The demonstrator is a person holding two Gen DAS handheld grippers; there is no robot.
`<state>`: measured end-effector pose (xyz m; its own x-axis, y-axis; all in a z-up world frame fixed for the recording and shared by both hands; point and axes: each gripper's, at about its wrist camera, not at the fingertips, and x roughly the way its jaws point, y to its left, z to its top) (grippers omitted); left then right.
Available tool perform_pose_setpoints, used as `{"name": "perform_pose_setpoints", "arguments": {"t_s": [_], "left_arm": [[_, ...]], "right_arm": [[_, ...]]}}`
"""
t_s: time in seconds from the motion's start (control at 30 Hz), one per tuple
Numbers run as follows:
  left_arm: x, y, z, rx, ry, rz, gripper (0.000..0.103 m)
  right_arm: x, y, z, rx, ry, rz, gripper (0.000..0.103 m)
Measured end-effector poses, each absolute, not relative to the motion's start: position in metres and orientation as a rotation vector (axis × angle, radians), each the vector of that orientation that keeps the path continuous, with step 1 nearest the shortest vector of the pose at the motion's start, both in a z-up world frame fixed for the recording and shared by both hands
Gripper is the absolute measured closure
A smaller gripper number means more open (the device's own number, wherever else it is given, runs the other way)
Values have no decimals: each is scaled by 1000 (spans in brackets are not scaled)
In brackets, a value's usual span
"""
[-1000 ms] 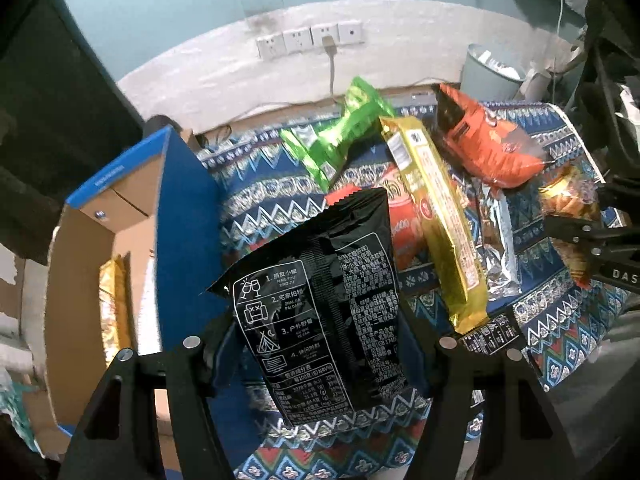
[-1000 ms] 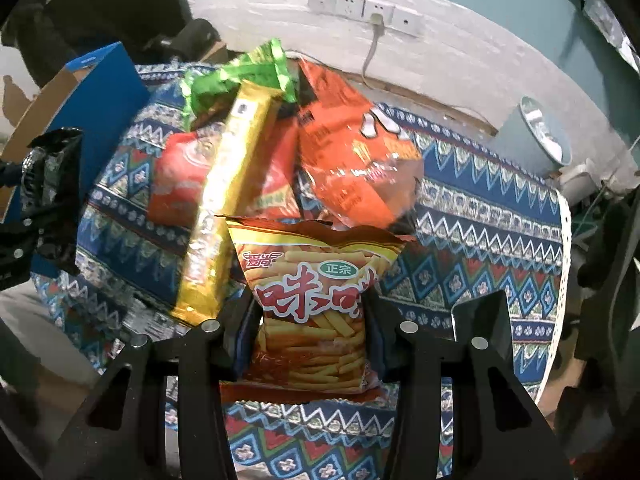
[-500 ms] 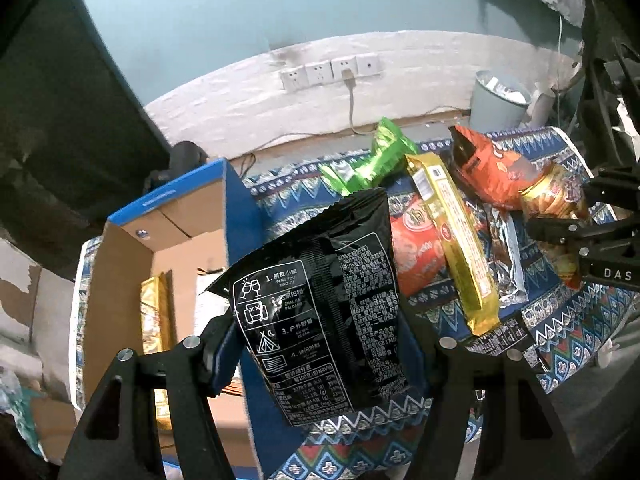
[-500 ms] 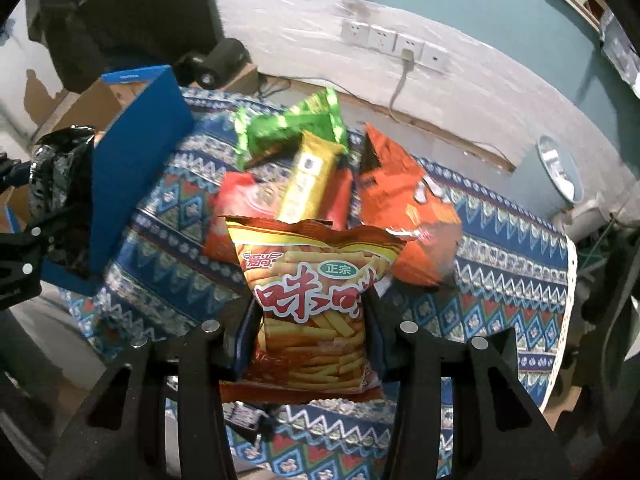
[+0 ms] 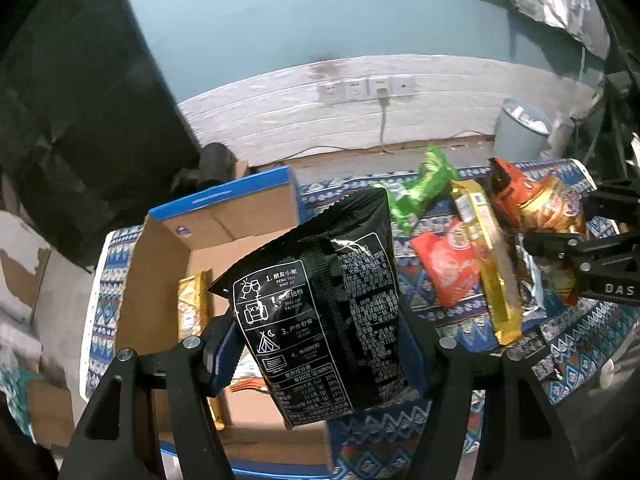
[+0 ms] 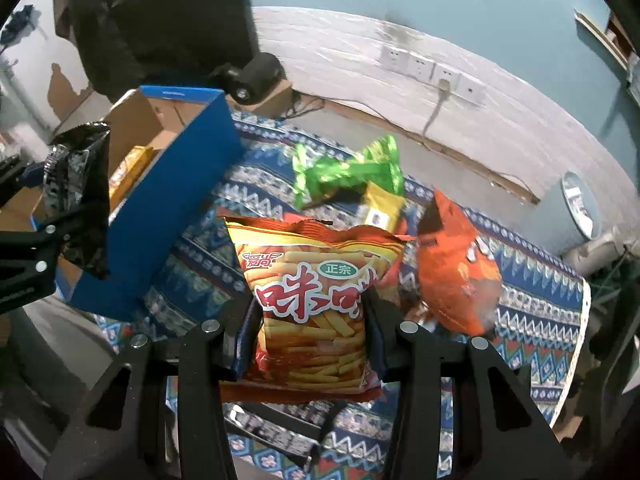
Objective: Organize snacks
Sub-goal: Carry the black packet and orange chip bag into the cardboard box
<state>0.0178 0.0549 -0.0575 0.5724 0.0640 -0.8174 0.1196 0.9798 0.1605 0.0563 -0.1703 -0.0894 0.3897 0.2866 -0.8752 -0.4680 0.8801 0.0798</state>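
Note:
My left gripper [image 5: 320,354] is shut on a black snack bag [image 5: 320,304] and holds it in the air over the open blue cardboard box [image 5: 256,196]. A gold packet [image 5: 191,304] lies inside that box. My right gripper [image 6: 308,338] is shut on a red and yellow fries bag [image 6: 312,280], held above the patterned tablecloth [image 6: 520,320]. In the right wrist view the black snack bag [image 6: 80,200] and the box [image 6: 180,184] show at left. On the cloth lie a green packet [image 5: 424,184], a long gold packet [image 5: 484,256], a red packet [image 5: 444,268] and an orange bag [image 6: 456,276].
A white wall strip with sockets [image 5: 366,88] and a plugged cable runs behind the table. A pale waste bin [image 5: 520,128] stands at the back right. A dark object [image 6: 256,76] sits behind the box. The cloth's edge [image 6: 576,360] drops off at right.
Both grippers have risen and swung left with their bags. The black bag has gone from over the box's blue wall to over its open inside, and the fries bag has drawn nearer the box.

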Motion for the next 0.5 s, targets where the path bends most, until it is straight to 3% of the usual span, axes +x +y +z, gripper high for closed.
{"name": "perform_pose_setpoints", "arguments": {"t_s": [0.5], "left_arm": [[19, 117, -69, 137, 995, 90, 35]], "right_arm": [[66, -105, -73, -215, 1036, 577, 58]]}}
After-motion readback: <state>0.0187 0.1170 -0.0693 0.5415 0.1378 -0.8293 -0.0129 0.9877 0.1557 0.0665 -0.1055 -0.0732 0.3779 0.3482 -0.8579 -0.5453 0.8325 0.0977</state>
